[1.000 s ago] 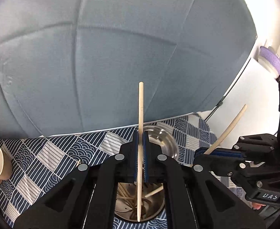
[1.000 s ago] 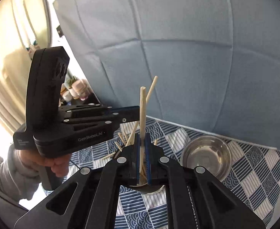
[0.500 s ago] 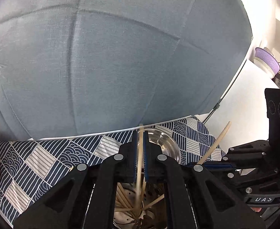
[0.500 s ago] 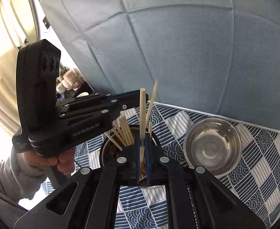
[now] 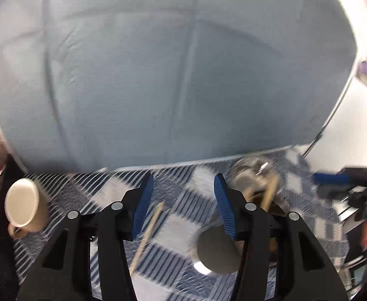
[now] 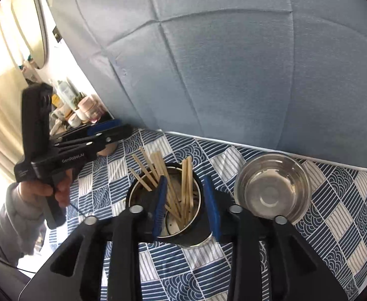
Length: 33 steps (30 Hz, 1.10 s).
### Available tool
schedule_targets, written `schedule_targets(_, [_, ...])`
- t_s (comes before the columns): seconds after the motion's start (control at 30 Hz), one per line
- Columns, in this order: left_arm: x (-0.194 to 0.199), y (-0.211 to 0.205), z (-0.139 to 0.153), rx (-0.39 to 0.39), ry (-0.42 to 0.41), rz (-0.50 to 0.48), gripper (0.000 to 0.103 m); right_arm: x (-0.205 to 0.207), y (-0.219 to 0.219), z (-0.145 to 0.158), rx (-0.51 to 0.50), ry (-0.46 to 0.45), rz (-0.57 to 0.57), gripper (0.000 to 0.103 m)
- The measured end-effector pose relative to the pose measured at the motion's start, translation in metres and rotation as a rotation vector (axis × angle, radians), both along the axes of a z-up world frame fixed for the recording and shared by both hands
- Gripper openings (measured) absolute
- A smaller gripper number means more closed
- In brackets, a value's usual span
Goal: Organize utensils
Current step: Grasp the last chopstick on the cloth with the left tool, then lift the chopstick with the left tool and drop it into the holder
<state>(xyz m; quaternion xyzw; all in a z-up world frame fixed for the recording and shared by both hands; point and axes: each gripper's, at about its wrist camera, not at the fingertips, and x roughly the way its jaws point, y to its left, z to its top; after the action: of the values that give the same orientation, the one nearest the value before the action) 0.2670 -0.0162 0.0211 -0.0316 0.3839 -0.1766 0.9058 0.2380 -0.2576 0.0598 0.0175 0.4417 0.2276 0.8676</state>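
My right gripper (image 6: 186, 208) hangs just above the dark utensil holder (image 6: 133, 195). Its jaws are opening and press on nothing. Several wooden chopsticks (image 6: 186, 183) stand in the holder, seen through the gap. My left gripper (image 5: 183, 200) is also opening and holds nothing. Through the motion blur it looks down on the patterned cloth, where a loose chopstick (image 5: 148, 235) lies by its left finger. The holder (image 5: 271, 208) sits off to its right. In the right wrist view, the left gripper (image 6: 118, 131) is left of the holder, held by a hand (image 6: 45, 190).
A steel bowl (image 6: 271, 190) stands right of the holder. A beige cup (image 5: 23, 205) lies on its side at the cloth's left. A blurred grey rounded object (image 5: 218, 250) sits under my left gripper's right finger. Bottles (image 6: 65, 95) crowd a ledge at far left. Blue fabric rises behind.
Both grippers were shut on a chopstick over the holder and now stand open with none in them. The left gripper has swung left, away from the holder.
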Motion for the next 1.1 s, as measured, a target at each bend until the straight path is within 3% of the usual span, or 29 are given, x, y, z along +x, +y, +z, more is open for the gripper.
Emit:
schedule_targets(0.17, [0.011,0.014,-0.05,0.161,0.149,0.024,0.06,-0.009,-0.005,-0.004,-0.009,-0.006,-0.029,0.053])
schedule_targets(0.33, [0.013,0.02,-0.109,0.208,0.305,0.031,0.06,-0.019,-0.02,-0.013,-0.019,0.017,-0.077,0.069])
schedule_targets(0.6, [0.017,0.003,-0.153,0.312,0.396,-0.032,0.06,-0.037,-0.043,-0.06,-0.093,0.15,-0.174,0.082])
schedule_targets(0.77, [0.018,-0.007,-0.168,0.337,0.433,-0.062,0.059,-0.049,-0.052,-0.101,-0.088,0.273,-0.22,0.082])
schedule_targets(0.83, [0.018,-0.01,-0.168,0.332,0.432,-0.069,0.047,-0.054,-0.053,-0.115,-0.081,0.304,-0.229,0.082])
schedule_targets(0.9, [0.019,-0.014,-0.167,0.331,0.443,-0.089,0.018,-0.058,-0.052,-0.121,-0.084,0.322,-0.234,0.082])
schedule_targets(0.97, [0.02,-0.018,-0.168,0.32,0.47,-0.112,0.005,-0.061,-0.055,-0.129,-0.08,0.338,-0.248,0.082])
schedule_targets(1.1, [0.016,-0.024,-0.169,0.331,0.487,-0.127,0.004,-0.065,-0.057,-0.142,-0.063,0.372,-0.267,0.082])
